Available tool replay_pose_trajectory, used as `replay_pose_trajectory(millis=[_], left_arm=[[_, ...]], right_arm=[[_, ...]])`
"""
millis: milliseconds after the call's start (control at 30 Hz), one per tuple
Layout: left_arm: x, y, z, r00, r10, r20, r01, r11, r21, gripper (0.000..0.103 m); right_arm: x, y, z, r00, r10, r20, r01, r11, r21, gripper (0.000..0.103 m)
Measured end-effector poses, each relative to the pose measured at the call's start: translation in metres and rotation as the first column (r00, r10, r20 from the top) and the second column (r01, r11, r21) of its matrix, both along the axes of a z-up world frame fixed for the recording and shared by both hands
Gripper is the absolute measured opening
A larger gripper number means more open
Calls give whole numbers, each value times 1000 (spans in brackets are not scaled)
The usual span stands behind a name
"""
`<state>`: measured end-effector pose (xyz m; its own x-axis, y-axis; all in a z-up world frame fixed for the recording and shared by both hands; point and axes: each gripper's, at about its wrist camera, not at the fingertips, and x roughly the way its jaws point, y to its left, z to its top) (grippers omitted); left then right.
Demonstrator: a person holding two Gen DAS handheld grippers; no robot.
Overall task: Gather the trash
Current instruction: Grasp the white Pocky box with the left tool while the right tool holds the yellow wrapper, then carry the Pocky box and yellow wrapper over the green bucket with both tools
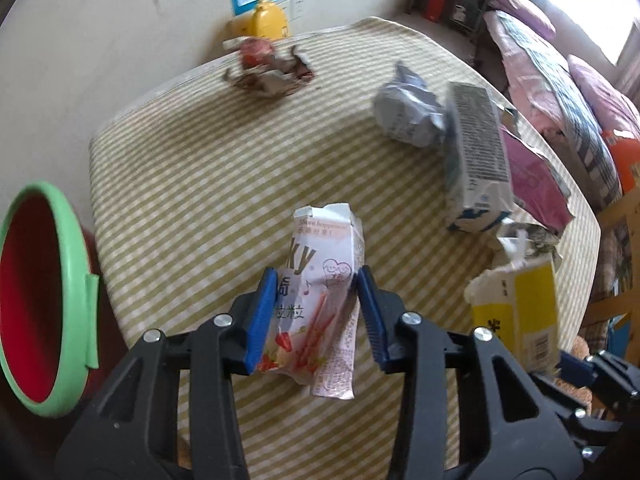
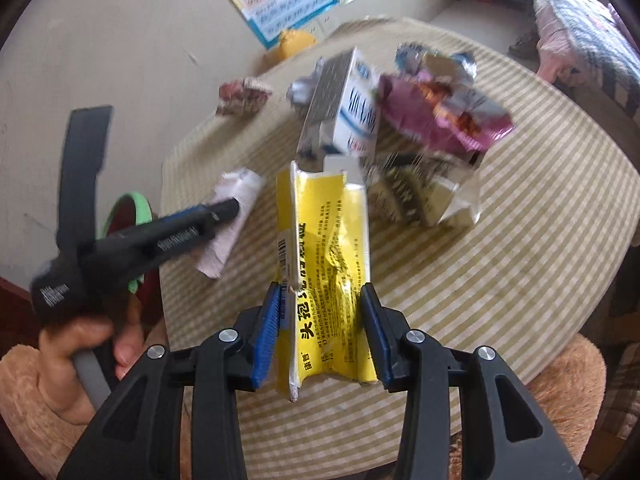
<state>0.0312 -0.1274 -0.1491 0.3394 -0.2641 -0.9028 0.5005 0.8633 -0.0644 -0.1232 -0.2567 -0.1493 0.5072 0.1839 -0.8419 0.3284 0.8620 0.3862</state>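
My left gripper (image 1: 317, 280) is shut on a white and pink snack box (image 1: 320, 280), held above the striped table (image 1: 192, 168). My right gripper (image 2: 320, 294) is shut on a crushed yellow carton (image 2: 324, 248), which also shows in the left wrist view (image 1: 520, 312). A red bin with a green rim (image 1: 44, 300) stands left of the table. The left gripper also shows in the right wrist view (image 2: 224, 210), holding the white box (image 2: 232, 224).
On the table lie a blue and white carton (image 1: 476, 160), a crumpled grey wrapper (image 1: 404, 112), a pink bag (image 1: 536, 184), a brown wrapper (image 1: 268, 76) and a clear packet (image 2: 424, 196). A yellow object (image 1: 268, 20) stands by the wall. Bedding (image 1: 560, 92) lies at the right.
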Motion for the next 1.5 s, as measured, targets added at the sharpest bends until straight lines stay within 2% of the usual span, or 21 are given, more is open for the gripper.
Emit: replay_pose_trajectory(millis=[100, 167, 233, 300, 367, 433, 500, 733, 833, 867, 900, 933, 1133, 1500], left_arm=[[4, 10, -3, 1000, 21, 1, -21, 1000, 3, 42], [6, 11, -4, 1000, 24, -6, -24, 1000, -1, 46], [6, 9, -7, 1000, 18, -15, -18, 1000, 9, 57], [6, 8, -14, 999, 6, -34, -5, 1000, 18, 57], [6, 10, -19, 998, 8, -59, -7, 1000, 16, 50], [7, 12, -17, 998, 11, -60, -11, 1000, 7, 44], [9, 18, -11, 998, 22, -56, -22, 1000, -9, 43], [10, 41, 28, 997, 62, 35, -60, 996, -62, 43], [10, 53, 48, 991, 85, 99, -77, 994, -82, 43], [10, 54, 52, 990, 92, 111, -82, 993, -87, 43], [11, 58, 58, 987, 102, 126, -90, 991, -94, 43], [11, 61, 63, 984, 111, 139, -98, 990, -100, 43], [12, 75, 78, 976, 140, 169, -120, 985, -124, 43], [12, 92, 94, 963, 167, 211, -135, 978, -160, 44]], right_arm=[[1, 3, -3, 1000, 7, -13, -7, 1000, 5, 52], [0, 4, -1, 1000, 7, -8, -7, 1000, 4, 53], [0, 5, -1, 1000, 5, -11, -5, 1000, 1, 53], [-1, 5, -3, 1000, 1, -19, -1, 1000, -1, 53], [1, 4, -5, 1000, -4, -29, 4, 1000, -2, 53], [1, 4, -9, 999, -9, -42, 9, 1000, 1, 53], [2, 3, -13, 998, -18, -57, 18, 1000, 5, 54], [7, 0, -18, 997, -38, -72, 39, 999, 5, 57], [12, 2, -23, 996, -28, -86, 29, 1000, 4, 57], [13, 4, -24, 996, -22, -86, 23, 1000, 1, 55], [14, 6, -23, 997, -18, -81, 18, 1000, -6, 39], [14, 8, -21, 997, -18, -76, 16, 1000, -25, 34], [14, 11, 2, 999, -31, 17, 32, 997, -68, 33], [20, 23, 54, 989, -23, 148, 31, 998, -54, 33]])
